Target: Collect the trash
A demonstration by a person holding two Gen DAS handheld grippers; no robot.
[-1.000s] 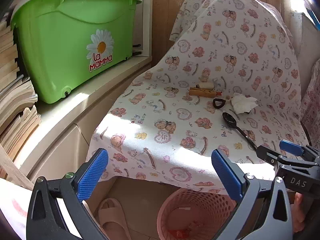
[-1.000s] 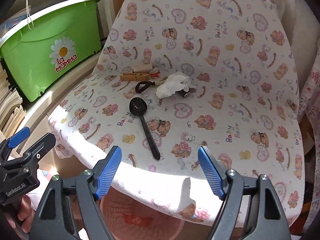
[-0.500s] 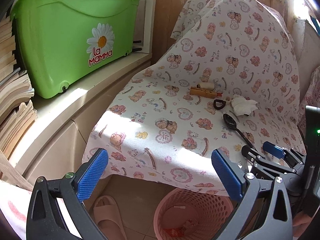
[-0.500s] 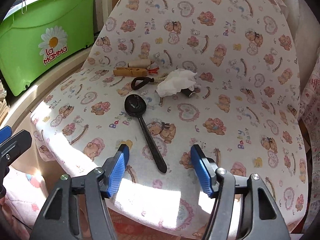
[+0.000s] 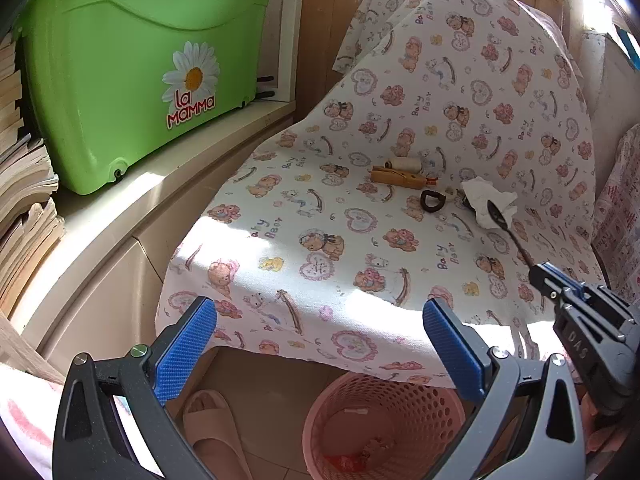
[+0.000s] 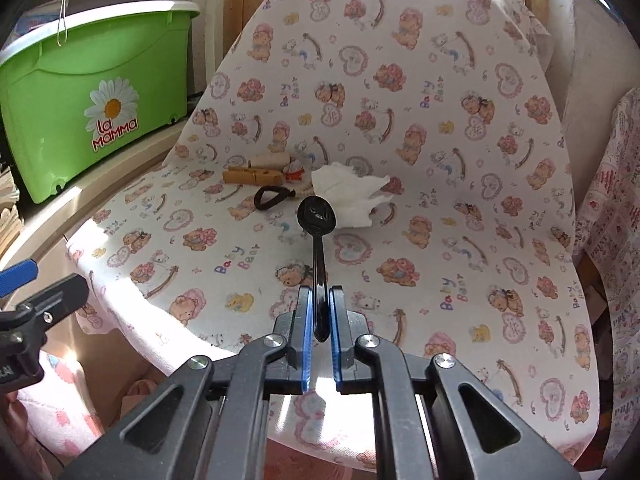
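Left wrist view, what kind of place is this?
Probably a lived-in room at home: a chair under a teddy-bear cloth, a green storage box on a ledge, a slipper and a pink wastebasket on the floor.

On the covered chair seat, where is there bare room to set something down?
The seat's front half is free, from the front edge up to the clothespin. It is crowded at the back: clothespin, black ring and crumpled tissue.
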